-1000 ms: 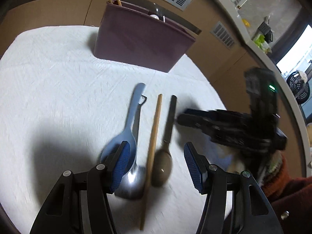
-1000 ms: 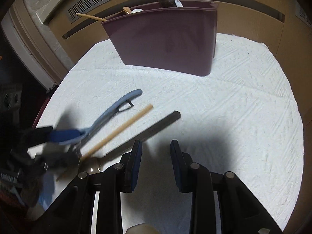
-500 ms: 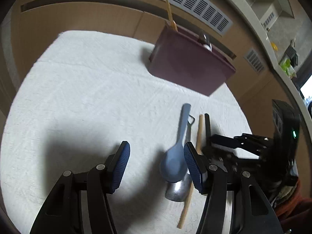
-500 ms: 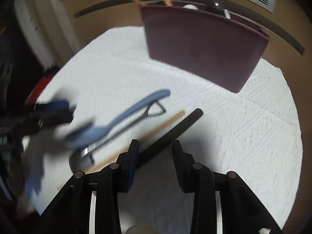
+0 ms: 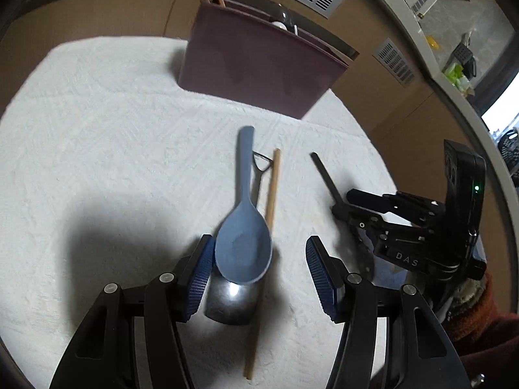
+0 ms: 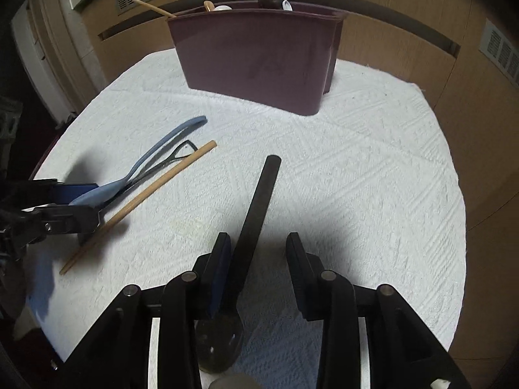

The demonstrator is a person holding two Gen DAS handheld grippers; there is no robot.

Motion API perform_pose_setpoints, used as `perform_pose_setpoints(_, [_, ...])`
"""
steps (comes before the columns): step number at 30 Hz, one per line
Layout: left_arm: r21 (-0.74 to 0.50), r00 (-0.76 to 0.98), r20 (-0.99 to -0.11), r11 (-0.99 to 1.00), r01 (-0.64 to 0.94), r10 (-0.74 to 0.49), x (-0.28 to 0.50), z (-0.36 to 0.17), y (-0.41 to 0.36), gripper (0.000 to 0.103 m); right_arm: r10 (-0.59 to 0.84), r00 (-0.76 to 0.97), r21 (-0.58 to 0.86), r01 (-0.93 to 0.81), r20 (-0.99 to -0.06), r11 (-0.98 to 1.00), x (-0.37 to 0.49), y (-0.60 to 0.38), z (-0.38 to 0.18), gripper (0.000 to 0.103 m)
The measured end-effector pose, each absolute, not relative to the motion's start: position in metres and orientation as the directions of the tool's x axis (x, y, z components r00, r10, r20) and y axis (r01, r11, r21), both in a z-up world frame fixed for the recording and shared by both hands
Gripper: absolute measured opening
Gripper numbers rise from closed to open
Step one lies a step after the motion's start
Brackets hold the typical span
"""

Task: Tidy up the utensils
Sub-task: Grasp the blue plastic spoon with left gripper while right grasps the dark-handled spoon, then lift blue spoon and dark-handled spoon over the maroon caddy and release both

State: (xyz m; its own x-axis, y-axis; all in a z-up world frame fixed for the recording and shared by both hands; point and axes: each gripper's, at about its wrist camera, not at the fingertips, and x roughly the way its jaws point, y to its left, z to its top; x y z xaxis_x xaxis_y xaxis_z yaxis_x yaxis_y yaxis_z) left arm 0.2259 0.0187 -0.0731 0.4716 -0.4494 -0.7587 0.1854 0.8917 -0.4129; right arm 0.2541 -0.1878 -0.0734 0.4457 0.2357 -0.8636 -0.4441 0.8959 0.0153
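A blue rice scoop (image 5: 244, 233) lies on a metal spoon (image 5: 232, 301) beside a wooden chopstick (image 5: 267, 223) on the white cloth. My left gripper (image 5: 258, 270) is open, its fingers straddling the scoop's bowl. A dark spoon (image 6: 256, 207) lies apart to the right, its handle pointing at the maroon utensil holder (image 6: 259, 61). My right gripper (image 6: 258, 272) is open around the dark spoon's handle, the left pad touching it. The right gripper (image 5: 373, 210) also shows in the left wrist view, as does the holder (image 5: 259, 64).
The holder stands at the back of the cloth-covered round table (image 6: 373, 162) and has several utensils sticking out. Wooden wall panels with vents rise behind. The table edge falls off close at the right and left.
The dark spoon has been slid away from the other utensils to the right, and my right gripper has opened wider around it. My left gripper has swung back over the blue scoop.
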Motion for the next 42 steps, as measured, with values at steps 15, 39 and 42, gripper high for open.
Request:
perform_pose_setpoints(15, [-0.316,0.509,-0.769,0.922,0.223,-0.386,0.247,-0.057,0.008,0.057,0.328,0.570,0.057,-0.439,-0.754,0.896,0.252,-0.194,-0.033,0.011])
perform_pose_setpoints(39, [-0.077,0.489,-0.855,0.975,0.210,-0.173,0.315,-0.078,0.001,0.024,0.374,0.500,0.196,-0.373,-0.781,0.907,0.244,-0.214,-0.066,0.011])
perform_pose_setpoints(42, [-0.083,0.494,-0.853,0.978,0.192,-0.170,0.310,-0.078,0.009,0.024,0.359,0.488,0.183,-0.372,-0.795,0.910,0.246,-0.211,-0.070,0.011])
